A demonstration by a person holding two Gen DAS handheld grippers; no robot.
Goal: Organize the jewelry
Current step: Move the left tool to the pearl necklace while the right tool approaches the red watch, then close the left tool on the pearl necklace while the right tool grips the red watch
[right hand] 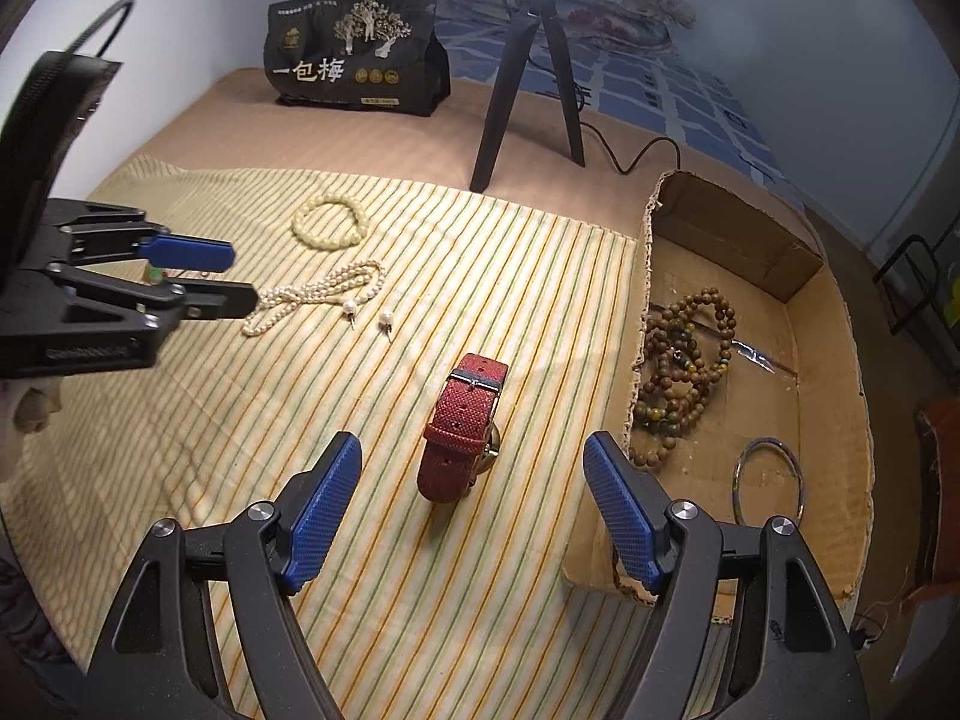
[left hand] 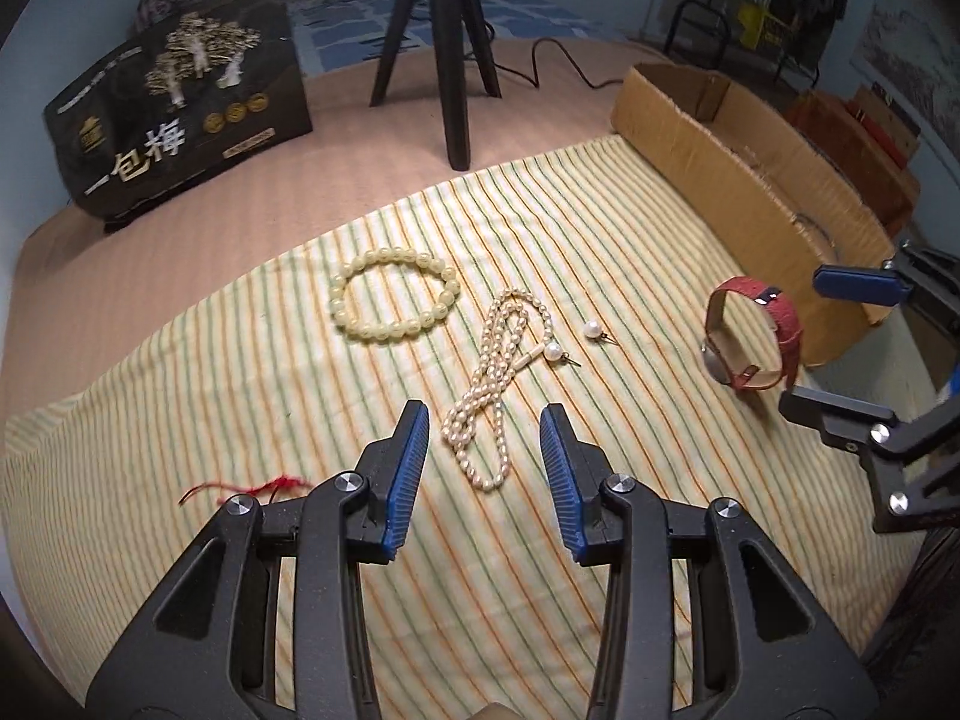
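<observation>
Two grippers over jewelry on a striped cloth (left hand: 240,408).
Left gripper (left hand: 485,420) hovers part-open, empty, above the pearl necklace (left hand: 492,384); right gripper (right hand: 474,468), wide and empty, frames the red watch (right hand: 462,426) beside the box (right hand: 834,420).

free: bare striped cloth (right hand: 540,276) at 12 o'clock | blocked: cardboard box (right hand: 645,276) wall at 3 o'clock, tripod (right hand: 528,90) beyond

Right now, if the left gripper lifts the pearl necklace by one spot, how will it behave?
The pearl necklace lies in a loose doubled loop, so it will probably drape and swing. Its small round beads may slip between the pads. A pearl earring touching it might get dragged along.
</observation>
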